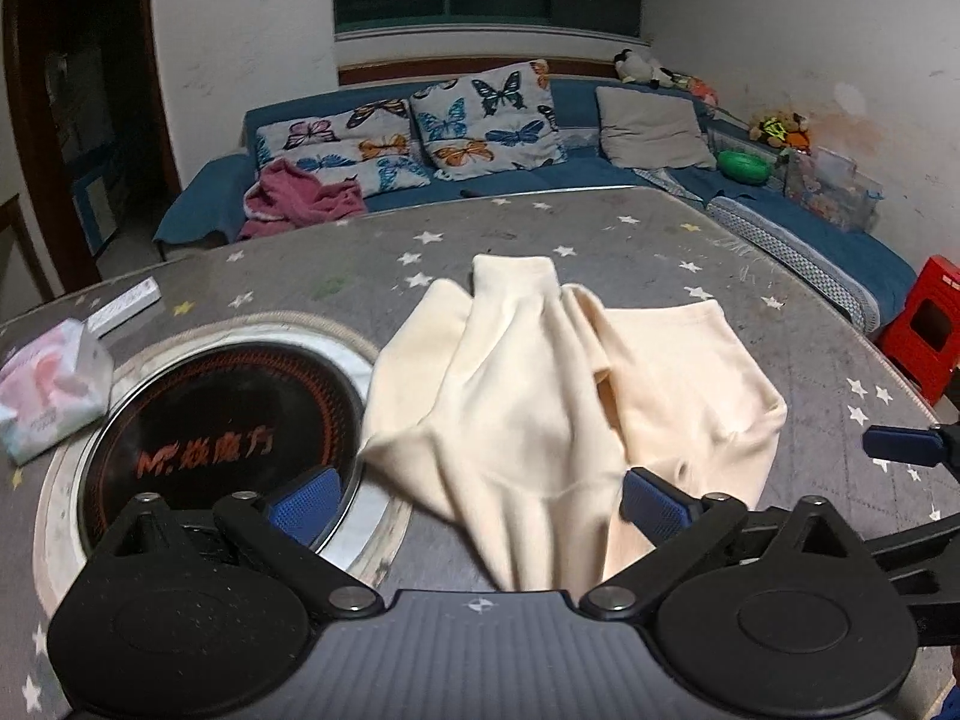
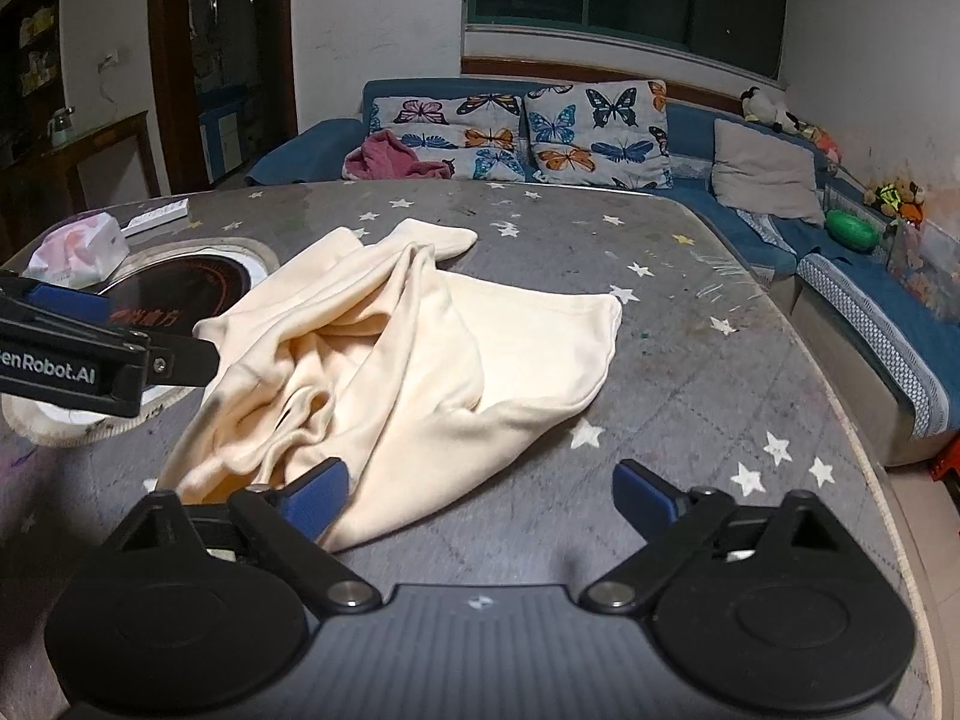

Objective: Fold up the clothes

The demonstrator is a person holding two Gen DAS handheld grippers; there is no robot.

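Observation:
A cream garment (image 1: pixel 540 396) lies crumpled on the grey star-patterned table (image 1: pixel 660 240); it also shows in the right wrist view (image 2: pixel 390 360). My left gripper (image 1: pixel 480 498) is open, its blue pads on either side of the garment's near edge, with cloth between the jaws. My right gripper (image 2: pixel 480 495) is open just above the table at the garment's near right corner; its left pad (image 2: pixel 318 495) is over the cloth. The left gripper's body (image 2: pixel 72 354) shows at the left of the right wrist view.
A round inset cooktop (image 1: pixel 228 420) lies left of the garment, partly covered by it. A tissue pack (image 1: pixel 48 390) and a white remote (image 1: pixel 126 303) lie at the far left. A blue sofa (image 1: pixel 540 174) with cushions stands behind the table. A red stool (image 1: pixel 924 324) stands on the right.

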